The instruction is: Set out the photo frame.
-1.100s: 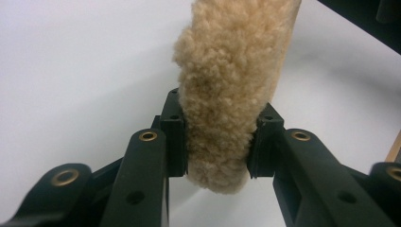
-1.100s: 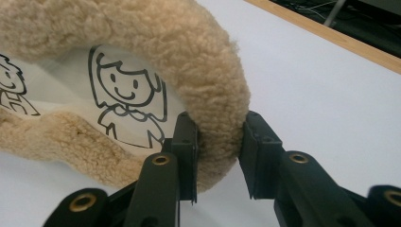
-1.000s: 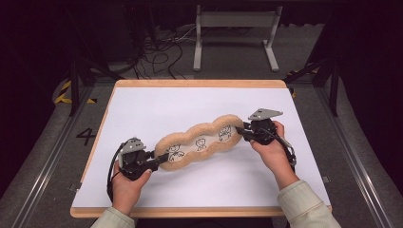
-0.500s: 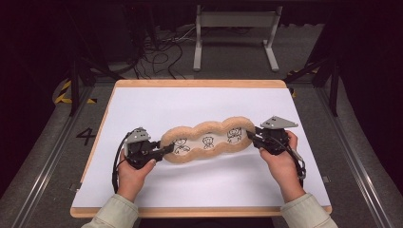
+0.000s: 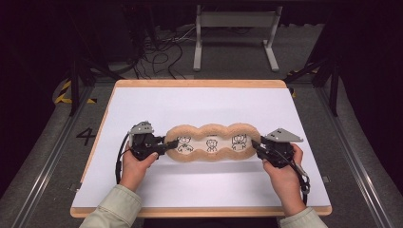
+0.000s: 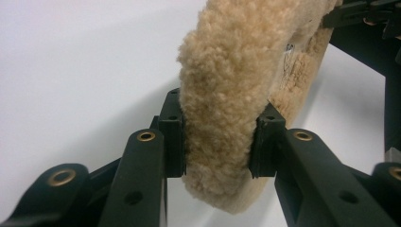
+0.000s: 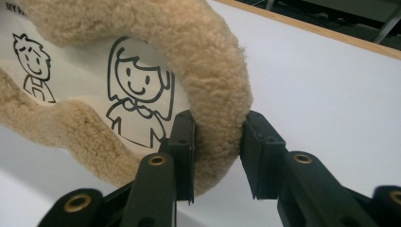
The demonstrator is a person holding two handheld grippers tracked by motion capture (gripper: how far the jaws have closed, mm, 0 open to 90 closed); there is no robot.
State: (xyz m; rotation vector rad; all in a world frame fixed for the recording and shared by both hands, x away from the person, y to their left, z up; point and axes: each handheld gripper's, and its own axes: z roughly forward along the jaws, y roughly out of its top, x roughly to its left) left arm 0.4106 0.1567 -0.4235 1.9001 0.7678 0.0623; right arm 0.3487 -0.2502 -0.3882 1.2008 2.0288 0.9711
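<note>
Fleece cushion (image 5: pixel 211 143) spans between tools: left tool (image 5: pixel 167 145) pinching one end, right tool (image 5: pixel 255 145) pinching other.

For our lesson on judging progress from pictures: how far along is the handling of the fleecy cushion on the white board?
Done: both ends are gripped. The left tool is shut on the cushion at its fleecy rim, and the right tool is shut on the opposite rim. In hand: the cushion is held stretched between them over the white board, its three drawn figures facing up. Left: probably setting it down and opening both tools; where it should end cannot be told.
</note>
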